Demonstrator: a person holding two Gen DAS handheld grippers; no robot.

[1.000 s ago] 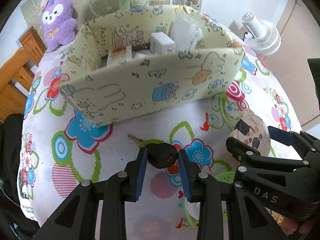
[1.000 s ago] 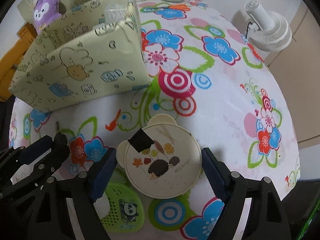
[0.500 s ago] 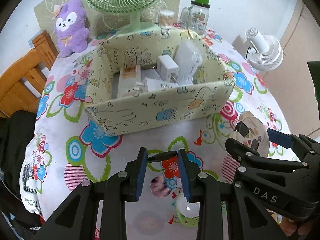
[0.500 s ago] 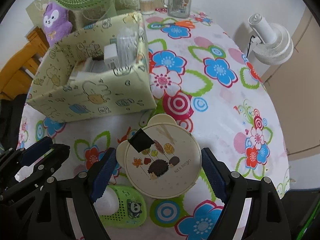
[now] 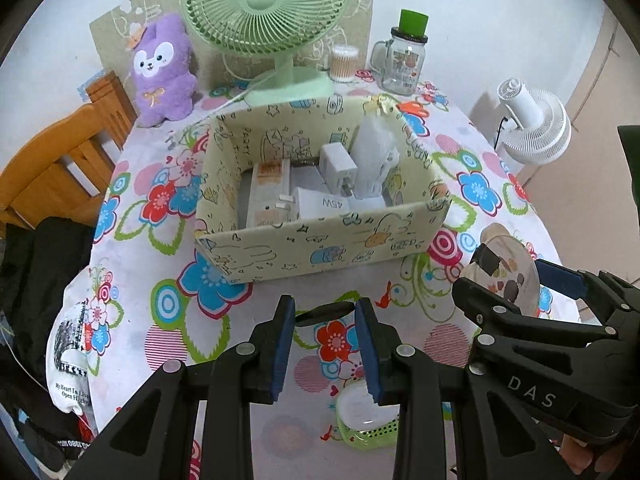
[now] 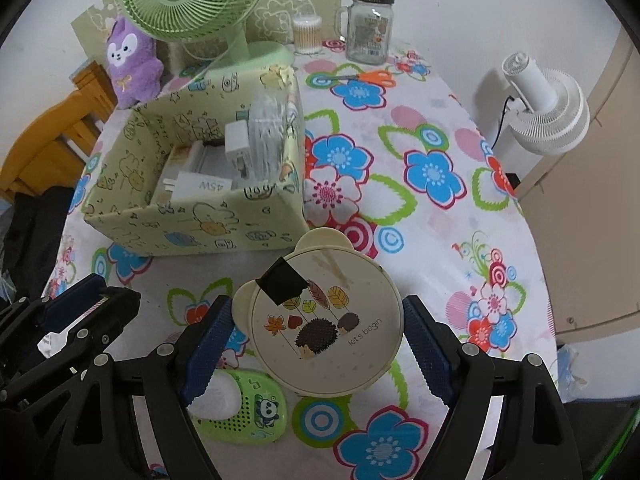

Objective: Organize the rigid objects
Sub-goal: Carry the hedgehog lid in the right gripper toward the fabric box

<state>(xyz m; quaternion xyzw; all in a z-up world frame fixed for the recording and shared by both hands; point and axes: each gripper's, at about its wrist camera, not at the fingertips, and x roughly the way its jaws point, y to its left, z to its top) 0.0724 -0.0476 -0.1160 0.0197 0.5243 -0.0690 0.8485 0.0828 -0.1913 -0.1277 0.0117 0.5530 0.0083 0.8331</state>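
In the left wrist view our left gripper [image 5: 325, 314] sits at the lower centre of the frame, its blue pads closed onto a small black key fob [image 5: 322, 313] that we see edge-on, a thin dark sliver pinched between the tips above the floral table [image 5: 132, 248]. Above it, in the middle of the frame, stands the pale yellow cartoon-print storage box [image 5: 320, 248], open at the top, with white chargers [image 5: 338, 164] and a clear plastic pack [image 5: 374, 160] inside. Our right gripper [image 6: 316, 320] fills the lower centre of the right wrist view, spread wide and clamped on the sides of a round cream lid with bear ears and a hedgehog print [image 6: 326, 320], a patch of black tape [image 6: 282, 282] stuck near its upper left edge; the lid is held flat, facing up, just in front of the box's near right corner. Under it, at the lower left of that frame, a green panda-print gadget [image 6: 248, 414] lies on the table. At the top of the left wrist frame we see a green desk fan [image 5: 266, 4], a purple plush toy [image 5: 162, 68] to its left, a jar of cotton swabs [image 5: 343, 63] and a glass mug jar with a green lid [image 5: 404, 60] to its right, and a white fan [image 5: 532, 124] at the right edge
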